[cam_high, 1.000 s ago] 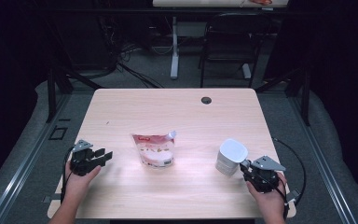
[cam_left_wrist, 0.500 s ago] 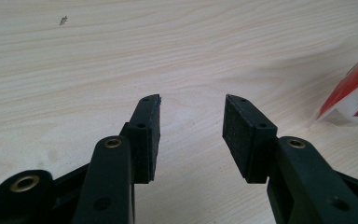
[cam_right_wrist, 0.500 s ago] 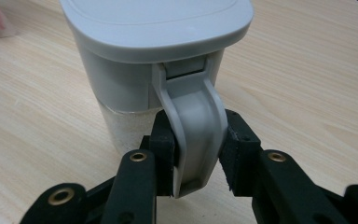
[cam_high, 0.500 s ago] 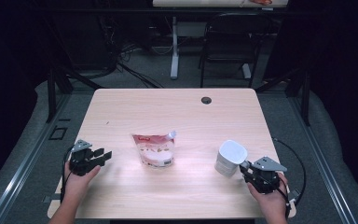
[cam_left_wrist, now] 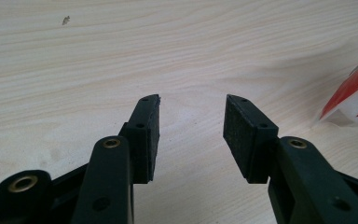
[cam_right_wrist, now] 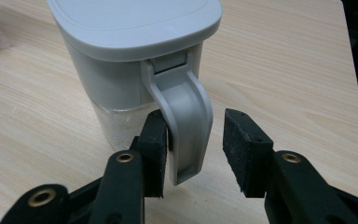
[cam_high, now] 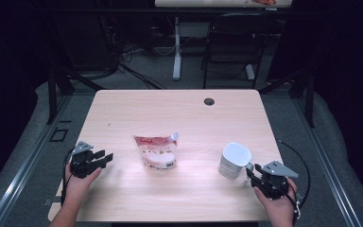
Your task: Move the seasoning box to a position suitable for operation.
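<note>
right claw (cam_right_wrist: 189, 135): jaws have just been opening; jug handle (cam_right_wrist: 186, 126) sits between the pads, left pad touching it, right pad clear with a visible gap. We read that as a release, not a grip.
jug (cam_high: 234, 161): white, grey lid, upright on the tabletop (cam_high: 179, 113), lower right of the high view, just ahead of the right claw.
vs earlier frames: jug has shifted slightly down-frame towards the person and now stands free; a second ago the jaws were narrower on the handle.
left claw (cam_high: 103, 157): about half open, nothing between the pads, bare wood under it in the left gripper view; lower left of the high view, same spot as before.
pouch (cam_high: 156, 151): red-and-white, lies flat at centre, unmoved, well apart from both claws.
meaning: we judge the jug placement done; right hand is free to back off.
</note>
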`<state>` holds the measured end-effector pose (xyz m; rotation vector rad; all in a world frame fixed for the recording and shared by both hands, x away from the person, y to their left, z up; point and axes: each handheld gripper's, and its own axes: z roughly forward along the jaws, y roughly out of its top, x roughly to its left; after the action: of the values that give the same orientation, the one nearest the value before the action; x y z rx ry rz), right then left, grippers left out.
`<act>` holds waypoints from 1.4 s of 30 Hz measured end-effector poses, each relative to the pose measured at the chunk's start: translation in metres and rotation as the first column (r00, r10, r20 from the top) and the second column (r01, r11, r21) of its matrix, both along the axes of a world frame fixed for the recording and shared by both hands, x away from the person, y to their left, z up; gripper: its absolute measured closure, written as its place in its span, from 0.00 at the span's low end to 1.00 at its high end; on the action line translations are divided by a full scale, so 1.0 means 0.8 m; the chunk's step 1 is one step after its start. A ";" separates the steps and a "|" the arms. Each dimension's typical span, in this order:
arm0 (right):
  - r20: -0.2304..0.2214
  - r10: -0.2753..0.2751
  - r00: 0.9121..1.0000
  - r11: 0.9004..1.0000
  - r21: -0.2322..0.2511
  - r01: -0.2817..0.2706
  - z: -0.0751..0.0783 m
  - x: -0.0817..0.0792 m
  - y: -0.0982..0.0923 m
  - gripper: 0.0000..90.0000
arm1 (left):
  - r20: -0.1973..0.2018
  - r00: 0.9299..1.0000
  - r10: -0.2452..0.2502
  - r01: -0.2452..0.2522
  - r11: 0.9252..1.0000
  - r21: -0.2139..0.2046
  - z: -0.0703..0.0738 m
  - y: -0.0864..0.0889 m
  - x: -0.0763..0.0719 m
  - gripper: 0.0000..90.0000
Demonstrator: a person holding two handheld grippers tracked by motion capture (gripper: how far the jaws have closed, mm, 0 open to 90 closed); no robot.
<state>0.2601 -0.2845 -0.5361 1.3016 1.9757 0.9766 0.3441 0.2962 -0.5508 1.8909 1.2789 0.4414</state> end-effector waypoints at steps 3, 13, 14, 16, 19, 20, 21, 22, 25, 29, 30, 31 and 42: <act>0.001 -0.006 1.000 1.000 -0.002 0.006 0.000 -0.001 0.001 0.70 | 0.002 1.000 -0.001 0.001 1.000 -0.001 0.000 0.000 0.000 0.62; 0.008 -0.085 0.996 0.996 0.029 0.085 0.002 0.009 -0.016 0.75 | 0.001 1.000 0.001 -0.001 1.000 0.002 0.000 -0.001 0.000 0.62; 0.010 -0.088 0.996 0.996 0.030 0.088 0.002 0.011 -0.017 0.78 | 0.001 1.000 0.002 -0.002 1.000 0.002 0.000 -0.001 0.000 0.62; 0.009 -0.080 0.997 0.996 0.037 0.080 0.002 0.014 -0.017 0.82 | -0.008 1.000 -0.001 0.001 1.000 -0.003 -0.001 0.000 0.001 0.62; -0.002 -0.062 0.998 0.998 0.031 0.062 0.001 0.019 -0.016 0.87 | -0.011 1.000 -0.003 0.003 1.000 -0.001 -0.002 0.000 0.001 0.62; -0.004 -0.054 0.999 0.998 0.027 0.054 0.001 0.020 -0.015 0.88 | -0.009 1.000 -0.002 0.002 1.000 -0.002 -0.001 0.000 0.001 0.62; 0.000 -0.057 0.998 0.998 0.013 0.057 0.001 0.022 -0.014 0.88 | -0.008 1.000 -0.002 0.002 1.000 -0.002 -0.001 0.000 0.001 0.62; -0.003 -0.056 0.998 0.998 0.004 0.056 0.002 0.024 -0.014 0.89 | -0.016 1.000 -0.007 0.007 1.000 0.003 0.000 0.000 0.001 0.62; -0.005 -0.057 0.998 0.998 0.011 0.057 0.001 0.032 -0.017 0.90 | -0.015 1.000 -0.005 0.005 1.000 0.005 -0.001 0.000 0.001 0.62; -0.001 -0.043 0.999 0.999 0.012 0.043 0.000 0.043 -0.018 0.90 | -0.014 1.000 -0.005 0.005 1.000 0.004 0.000 0.000 0.001 0.62; 0.000 -0.038 0.999 0.999 0.012 0.038 0.000 0.045 -0.017 0.90 | -0.007 1.000 0.001 -0.001 1.000 0.001 -0.001 0.000 0.001 0.62; 0.003 -0.037 0.999 0.999 0.010 0.037 0.000 0.047 -0.016 0.90 | -0.008 1.000 0.001 -0.001 1.000 0.001 -0.001 0.000 0.001 0.62; 0.001 0.003 1.000 1.000 0.018 -0.003 -0.001 0.057 -0.007 0.90 | -0.017 1.000 -0.004 0.005 1.000 0.010 -0.001 -0.001 0.002 0.62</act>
<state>0.3060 -0.2897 -0.5366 1.3084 1.9729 0.9987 0.3454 0.2957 -0.5517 1.9094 1.2858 0.4308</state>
